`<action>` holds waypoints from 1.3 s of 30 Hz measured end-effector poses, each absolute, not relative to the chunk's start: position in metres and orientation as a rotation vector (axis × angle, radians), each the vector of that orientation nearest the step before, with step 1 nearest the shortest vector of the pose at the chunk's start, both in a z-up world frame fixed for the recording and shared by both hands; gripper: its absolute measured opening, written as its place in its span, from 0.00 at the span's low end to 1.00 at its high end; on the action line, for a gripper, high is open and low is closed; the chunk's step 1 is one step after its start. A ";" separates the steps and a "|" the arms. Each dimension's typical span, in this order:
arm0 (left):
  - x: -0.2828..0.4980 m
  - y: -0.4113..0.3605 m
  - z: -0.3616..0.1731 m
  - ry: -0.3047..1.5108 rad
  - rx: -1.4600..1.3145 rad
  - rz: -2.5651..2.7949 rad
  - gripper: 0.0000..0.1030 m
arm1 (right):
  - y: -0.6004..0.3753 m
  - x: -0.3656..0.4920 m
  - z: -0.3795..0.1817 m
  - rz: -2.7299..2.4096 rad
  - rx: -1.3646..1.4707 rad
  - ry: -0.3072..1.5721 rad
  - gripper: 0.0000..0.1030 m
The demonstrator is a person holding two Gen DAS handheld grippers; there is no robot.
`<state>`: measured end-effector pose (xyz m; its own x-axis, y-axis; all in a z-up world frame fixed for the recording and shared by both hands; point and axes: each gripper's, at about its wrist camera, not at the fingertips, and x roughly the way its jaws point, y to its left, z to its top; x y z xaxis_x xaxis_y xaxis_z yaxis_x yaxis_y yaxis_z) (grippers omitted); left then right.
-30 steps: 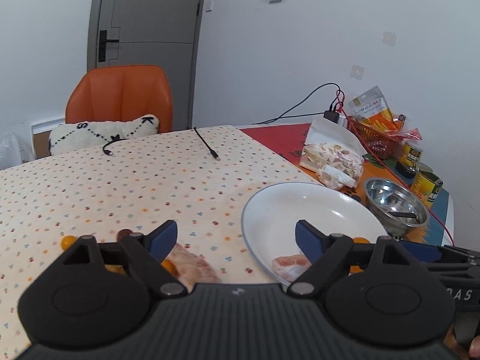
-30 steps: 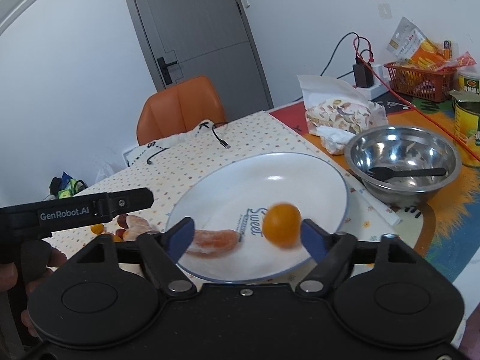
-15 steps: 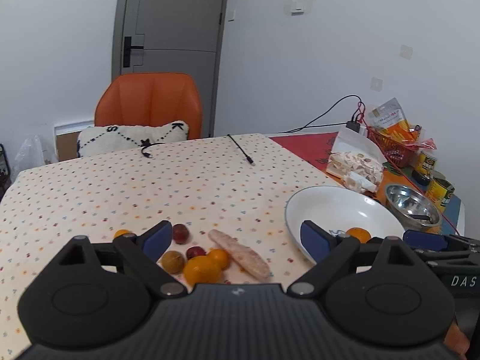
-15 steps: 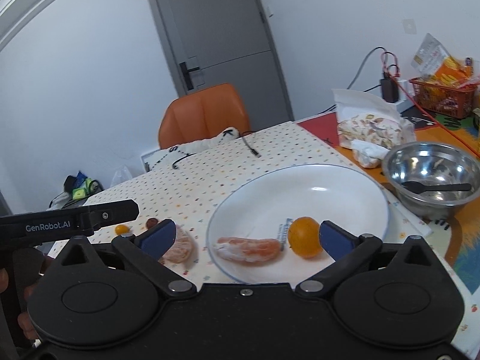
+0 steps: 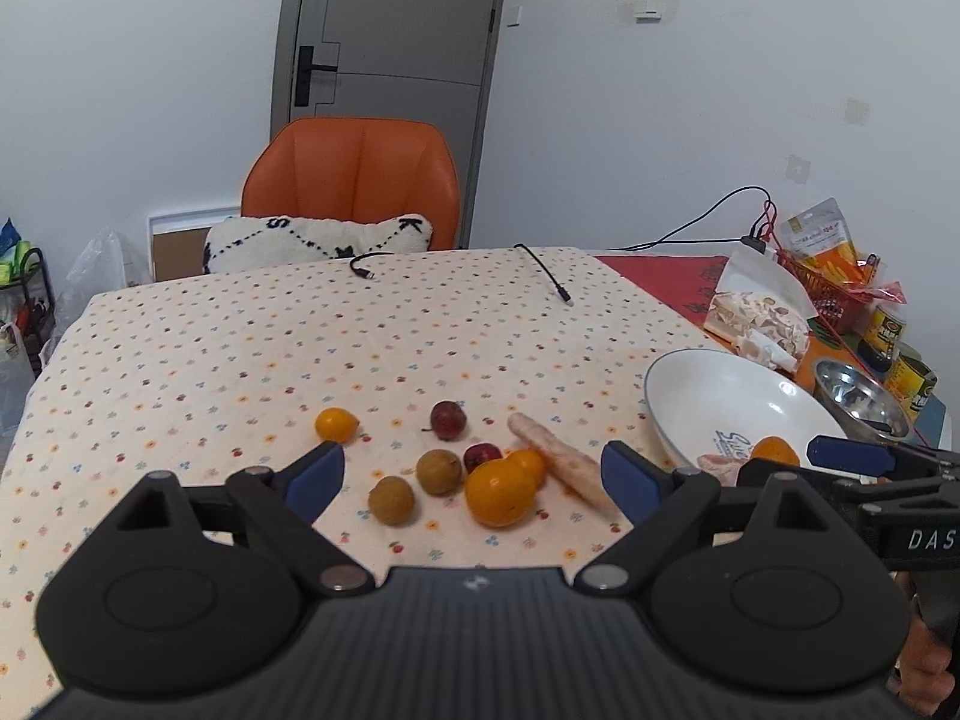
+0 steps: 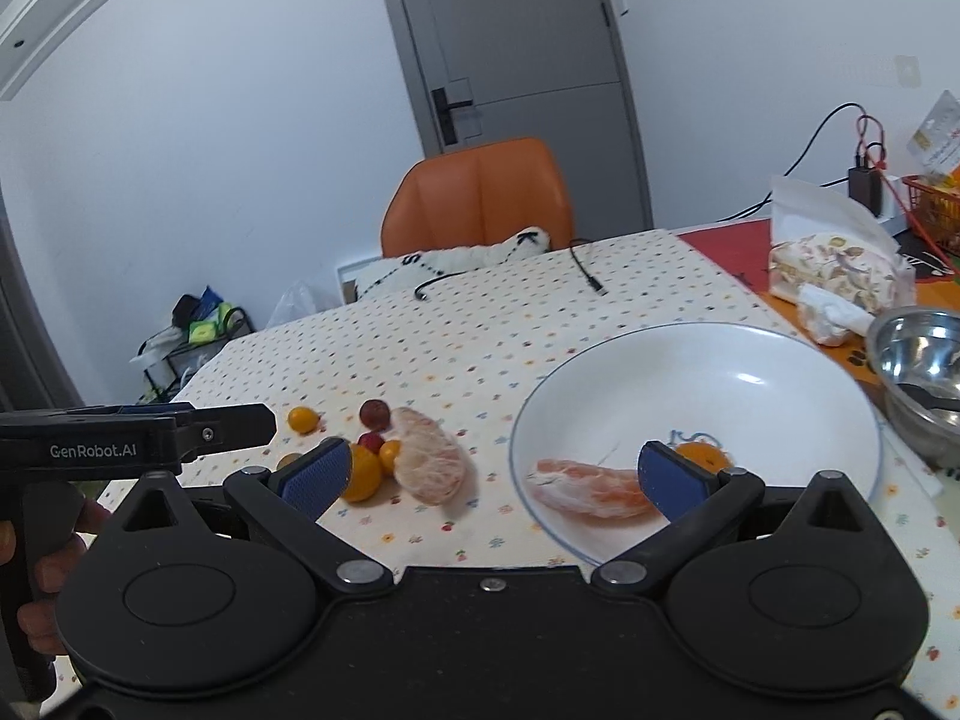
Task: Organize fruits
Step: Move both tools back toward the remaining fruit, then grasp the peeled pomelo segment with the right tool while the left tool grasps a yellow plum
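Nearby, a steel bowl (image 6: pixel 918 360) sits beside the white plate (image 6: pixel 750 360).

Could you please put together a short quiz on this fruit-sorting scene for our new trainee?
1. True or false: the white plate already holds a peeled citrus piece and a small orange fruit.
2. Which lies on the tablecloth beside the loose fruit? A) a spoon B) a peeled citrus half C) a can
3. Fill in: both the left gripper and the right gripper stand ____, with nothing held.

Key: 1 true; 2 B; 3 open.
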<state>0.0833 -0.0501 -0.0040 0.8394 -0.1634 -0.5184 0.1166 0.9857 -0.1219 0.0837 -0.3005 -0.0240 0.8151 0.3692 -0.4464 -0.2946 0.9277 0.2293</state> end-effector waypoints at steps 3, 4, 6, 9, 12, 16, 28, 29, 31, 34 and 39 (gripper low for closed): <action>0.082 -0.044 -0.006 0.558 -0.102 -0.138 0.88 | -0.296 0.085 -0.026 0.366 0.139 0.515 1.00; 0.081 -0.042 -0.007 0.559 -0.102 -0.137 0.88 | -0.295 0.085 -0.026 0.371 0.138 0.517 1.00; 0.080 -0.040 -0.008 0.561 -0.099 -0.133 0.87 | -0.292 0.086 -0.026 0.381 0.134 0.520 1.00; 0.080 -0.037 -0.011 0.559 -0.112 -0.128 0.85 | -0.287 0.088 -0.026 0.402 0.121 0.527 0.96; 0.081 -0.033 -0.014 0.563 -0.120 -0.116 0.76 | -0.283 0.091 -0.026 0.424 0.124 0.539 0.85; 0.086 -0.028 -0.021 0.580 -0.132 -0.109 0.64 | -0.277 0.095 -0.029 0.446 0.122 0.558 0.74; 0.101 -0.020 -0.046 0.618 -0.166 -0.092 0.48 | -0.252 0.108 -0.045 0.448 0.041 0.598 0.52; 0.102 -0.020 -0.047 0.620 -0.166 -0.094 0.48 | -0.250 0.110 -0.047 0.448 0.041 0.605 0.51; 0.106 -0.021 -0.050 0.625 -0.165 -0.098 0.47 | -0.247 0.112 -0.050 0.435 0.028 0.610 0.50; 0.111 -0.023 -0.053 0.627 -0.166 -0.105 0.46 | -0.245 0.116 -0.052 0.431 0.022 0.616 0.50; 0.120 -0.024 -0.058 0.633 -0.169 -0.104 0.45 | -0.239 0.121 -0.054 0.419 0.003 0.614 0.48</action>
